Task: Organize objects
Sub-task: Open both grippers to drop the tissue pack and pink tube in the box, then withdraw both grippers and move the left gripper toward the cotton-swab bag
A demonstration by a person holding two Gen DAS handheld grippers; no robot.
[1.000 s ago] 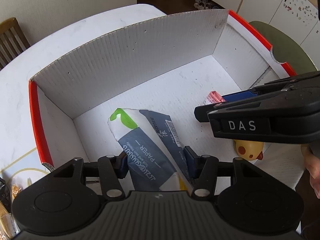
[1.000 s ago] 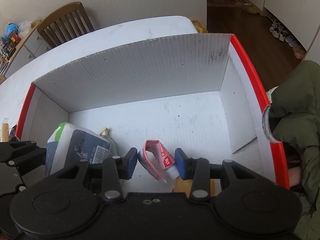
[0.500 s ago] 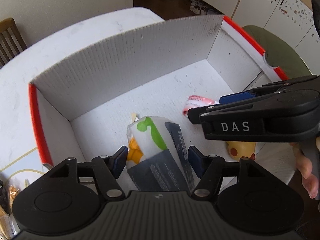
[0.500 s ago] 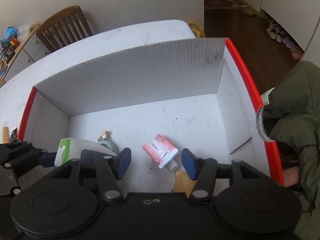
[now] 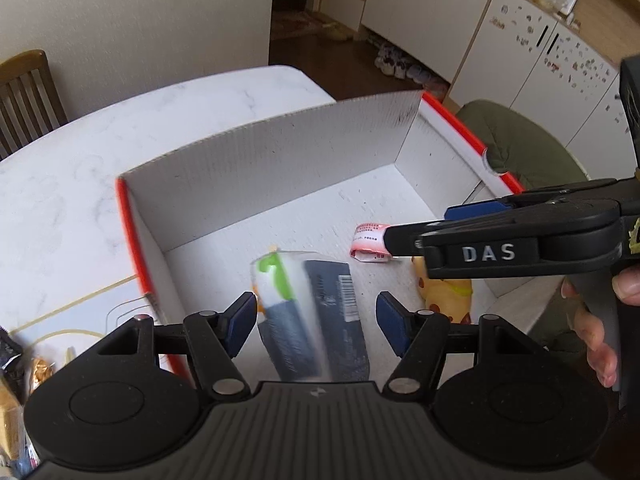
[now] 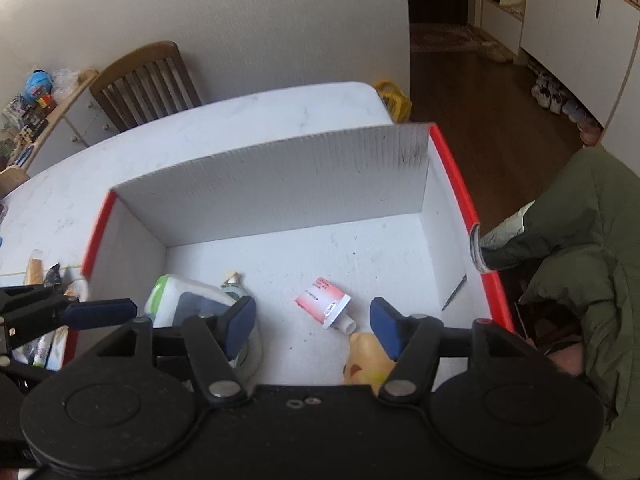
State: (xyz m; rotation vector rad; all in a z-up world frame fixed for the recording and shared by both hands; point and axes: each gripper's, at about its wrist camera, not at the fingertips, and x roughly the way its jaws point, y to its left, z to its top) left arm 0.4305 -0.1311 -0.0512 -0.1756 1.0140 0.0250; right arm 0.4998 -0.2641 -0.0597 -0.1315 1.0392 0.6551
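Blue-padded fingers [image 5: 240, 322] of left gripper [image 5: 316, 326] spread apart, gripping nothing; paper-labelled packet [image 5: 312, 316] seen below and between them, blurred, lying on floor of white corrugated box [image 5: 280, 160], clear of both pads. Green-and-white end of packet pointing away from fingers, dark blue printed part with barcode nearer. Orange-and-yellow something peeking out beside left finger, too hidden to name.

Further out, beyond right finger: small red-and-white tube [image 5: 370, 242], partly covered by side of right gripper [image 5: 472, 220] (black body marked DAS, blue pad at tip). Yellow toy [image 5: 444, 292] under that gripper, on box floor. Person's hand [image 5: 600, 320] wrapped round handle at far right.

Right gripper's fingers [image 6: 384, 324] opening, nothing between pads; tube [image 6: 326, 304] lying on floor just ahead, between them but untouched, cap end toward gripper. Yellow toy [image 6: 364, 364] closer in, partly behind right finger. Packet [image 6: 180, 304] off beyond left finger, with a small round-bodied item leaning behind it (cannot tell what). Left gripper's blue pad [image 6: 100, 312] at far left. Thin dark stick near box's right wall.

Box with red rim [image 6: 456, 184] on white marble table [image 6: 200, 128]; wooden chair [image 6: 148, 80] at far side, green jacket [image 6: 580, 240] outside right wall.
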